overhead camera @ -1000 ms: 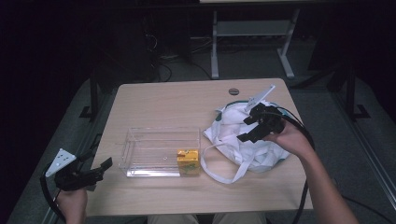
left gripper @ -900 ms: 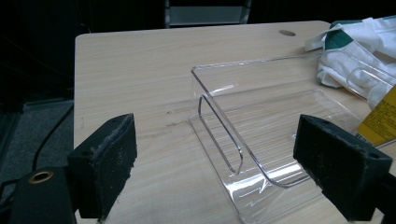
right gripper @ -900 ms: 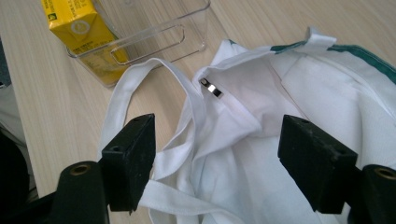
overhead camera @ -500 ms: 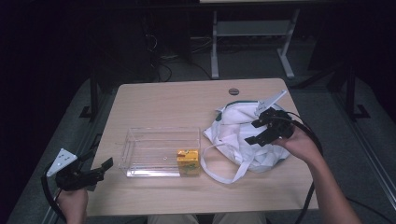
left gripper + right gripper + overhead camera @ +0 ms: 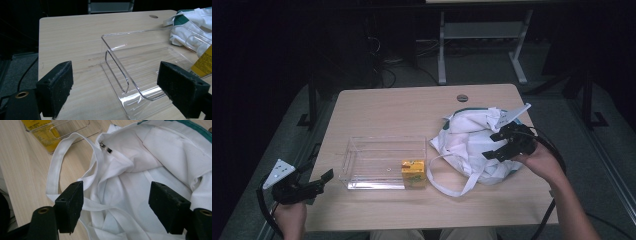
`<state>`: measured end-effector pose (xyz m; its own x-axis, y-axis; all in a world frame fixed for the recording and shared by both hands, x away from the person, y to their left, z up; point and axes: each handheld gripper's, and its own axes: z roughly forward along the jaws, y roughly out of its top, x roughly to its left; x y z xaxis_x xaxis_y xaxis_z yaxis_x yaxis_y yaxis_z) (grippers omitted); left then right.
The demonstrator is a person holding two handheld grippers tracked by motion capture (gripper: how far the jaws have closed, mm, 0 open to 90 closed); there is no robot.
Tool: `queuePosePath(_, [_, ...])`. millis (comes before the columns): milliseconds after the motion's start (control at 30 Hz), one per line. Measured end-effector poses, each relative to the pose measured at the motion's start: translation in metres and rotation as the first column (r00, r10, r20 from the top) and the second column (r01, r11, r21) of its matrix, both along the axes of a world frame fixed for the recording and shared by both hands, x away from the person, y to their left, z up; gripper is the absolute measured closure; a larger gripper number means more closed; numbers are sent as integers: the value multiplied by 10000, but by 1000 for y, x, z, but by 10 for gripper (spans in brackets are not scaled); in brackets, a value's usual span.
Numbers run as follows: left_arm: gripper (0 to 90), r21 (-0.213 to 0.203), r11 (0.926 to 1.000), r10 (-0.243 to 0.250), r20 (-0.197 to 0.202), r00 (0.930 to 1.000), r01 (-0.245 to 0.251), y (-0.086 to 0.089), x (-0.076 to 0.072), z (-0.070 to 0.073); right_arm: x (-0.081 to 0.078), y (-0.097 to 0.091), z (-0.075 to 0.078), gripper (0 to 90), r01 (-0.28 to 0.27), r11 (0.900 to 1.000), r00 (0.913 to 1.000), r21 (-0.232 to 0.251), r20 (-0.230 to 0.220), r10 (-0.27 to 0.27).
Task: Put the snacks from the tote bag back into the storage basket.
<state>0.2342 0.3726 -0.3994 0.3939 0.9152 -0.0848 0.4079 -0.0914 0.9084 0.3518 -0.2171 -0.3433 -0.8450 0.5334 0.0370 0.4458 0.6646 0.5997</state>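
- The right gripper [image 5: 501, 145] has slid outward over the white cloth bag [image 5: 472, 145], jaws open and empty; the bag lies just beneath them.
- The left gripper [image 5: 319, 181], open, waits beside the clear bin [image 5: 384, 145] on the surface [image 5: 402, 107]; grasping the bag seems next.

A dim lab: a lone wooden table [image 5: 412, 110], floor cables [image 5: 387, 75], a bare metal stand [image 5: 482, 40].

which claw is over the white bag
The right claw, open above the crumpled white bag. The left claw sits at the table's near-left corner, facing the clear box.
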Motion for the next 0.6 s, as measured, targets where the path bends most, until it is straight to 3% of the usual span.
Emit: queuePosePath(600, [130, 11, 10000, -71, -2, 10000, 71, -2, 0, 1, -14, -24, -22, 275, 595, 9969, 9982, 523, 30, -597])
